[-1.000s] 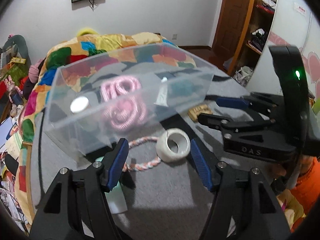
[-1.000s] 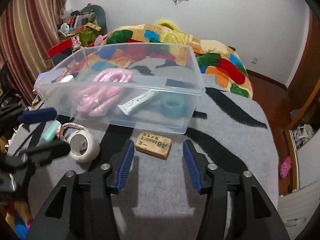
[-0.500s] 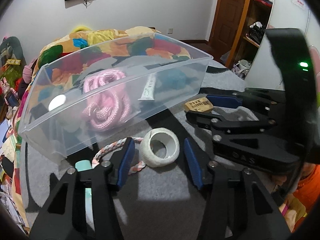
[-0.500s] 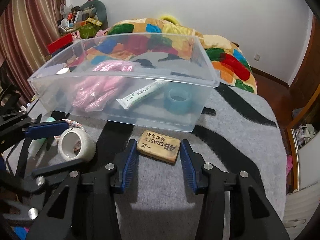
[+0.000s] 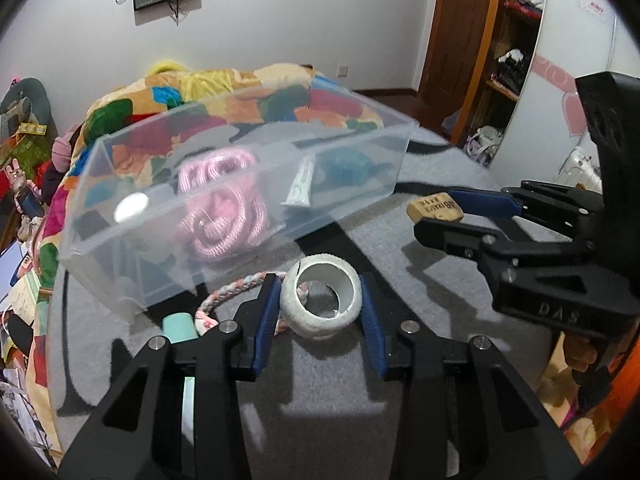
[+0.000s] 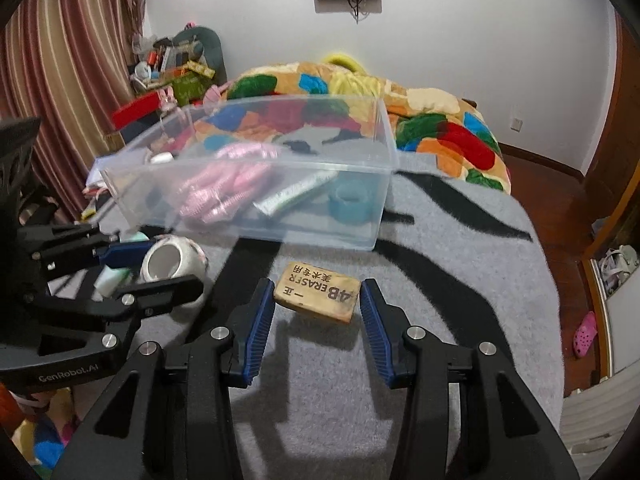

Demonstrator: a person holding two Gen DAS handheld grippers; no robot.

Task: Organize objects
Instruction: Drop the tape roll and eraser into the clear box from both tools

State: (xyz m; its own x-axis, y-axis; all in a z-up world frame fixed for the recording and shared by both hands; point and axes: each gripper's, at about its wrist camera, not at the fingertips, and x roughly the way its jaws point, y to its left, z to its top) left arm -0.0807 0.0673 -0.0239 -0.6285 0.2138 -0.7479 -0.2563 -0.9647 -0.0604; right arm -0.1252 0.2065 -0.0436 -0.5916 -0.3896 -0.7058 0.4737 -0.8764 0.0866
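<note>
A white tape roll [image 5: 320,300] lies on the grey rug [image 5: 344,420]. My left gripper [image 5: 318,308] is open around it, a blue pad on each side and close to it. It also shows in the right wrist view [image 6: 172,262]. A tan eraser [image 6: 316,292] lies on the rug between the open fingers of my right gripper [image 6: 316,312], with small gaps on both sides. The eraser shows in the left wrist view [image 5: 436,208]. A clear plastic bin [image 6: 256,184] behind them holds a pink rope [image 5: 220,208], a tube [image 6: 296,192] and a teal tape roll [image 6: 350,202].
A braided pink-and-white cord [image 5: 228,300] and a mint-green tube [image 5: 180,328] lie by the left gripper. A colourful quilt [image 6: 420,132] lies behind the bin. Clutter sits at the far left [image 6: 172,72]. A wardrobe [image 5: 500,52] stands at the right.
Both grippers moved forward and down. The left fingers now straddle the white tape roll and have narrowed around it; the right fingers now straddle the eraser.
</note>
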